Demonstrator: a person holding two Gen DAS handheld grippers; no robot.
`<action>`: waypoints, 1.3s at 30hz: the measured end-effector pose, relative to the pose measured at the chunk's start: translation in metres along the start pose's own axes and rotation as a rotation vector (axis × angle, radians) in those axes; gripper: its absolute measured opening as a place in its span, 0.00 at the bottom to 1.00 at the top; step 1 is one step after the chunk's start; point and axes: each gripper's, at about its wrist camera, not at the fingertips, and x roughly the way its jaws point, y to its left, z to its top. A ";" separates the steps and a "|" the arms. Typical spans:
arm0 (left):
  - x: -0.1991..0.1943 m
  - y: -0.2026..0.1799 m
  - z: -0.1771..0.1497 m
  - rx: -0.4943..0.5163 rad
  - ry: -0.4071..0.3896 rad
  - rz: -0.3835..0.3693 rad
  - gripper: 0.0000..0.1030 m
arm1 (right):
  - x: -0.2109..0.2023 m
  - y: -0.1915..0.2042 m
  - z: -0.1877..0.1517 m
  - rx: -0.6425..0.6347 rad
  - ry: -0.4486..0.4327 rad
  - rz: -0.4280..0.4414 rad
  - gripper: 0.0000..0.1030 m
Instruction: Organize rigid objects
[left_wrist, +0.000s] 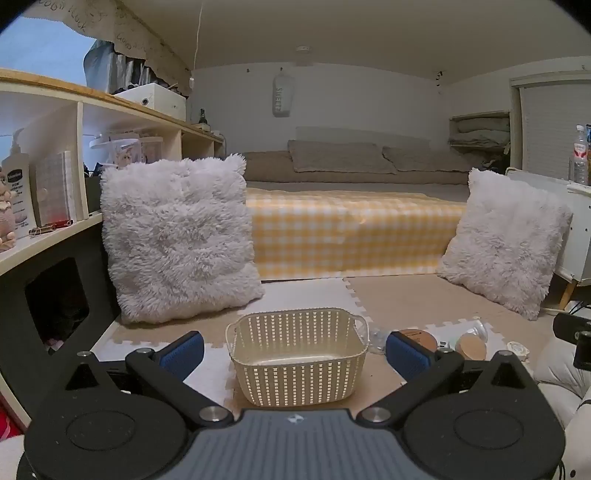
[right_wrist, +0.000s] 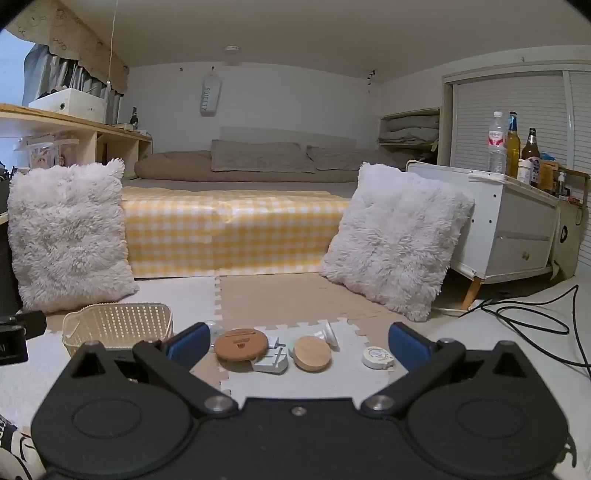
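Note:
A cream lattice basket (left_wrist: 299, 356) stands empty on the foam floor mat, right in front of my open left gripper (left_wrist: 295, 350); it also shows at the left of the right wrist view (right_wrist: 118, 325). My right gripper (right_wrist: 299, 345) is open and empty above a cluster of small items: a dark wooden disc (right_wrist: 242, 344), a light wooden disc (right_wrist: 312, 352), a grey-white plug-like block (right_wrist: 271, 361), a white round tape-like case (right_wrist: 376, 357) and a small clear-white piece (right_wrist: 328, 334). Some of these show at the right of the left wrist view (left_wrist: 469, 345).
Two fluffy white pillows (right_wrist: 66, 236) (right_wrist: 395, 240) lean against a low bed with a yellow checked cover (right_wrist: 229, 232). A white cabinet with bottles (right_wrist: 517, 218) stands right, black cables (right_wrist: 535, 314) lie on the floor. Shelves (left_wrist: 55, 177) run along the left.

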 end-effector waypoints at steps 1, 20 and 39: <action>0.000 0.000 0.000 0.000 -0.001 0.001 1.00 | 0.000 0.000 0.000 0.003 0.000 0.002 1.00; 0.000 0.000 0.000 -0.002 -0.003 0.001 1.00 | 0.000 0.000 0.001 -0.005 0.004 0.002 1.00; 0.000 -0.001 0.000 0.000 -0.005 0.002 1.00 | 0.001 0.001 0.001 -0.007 0.008 0.000 1.00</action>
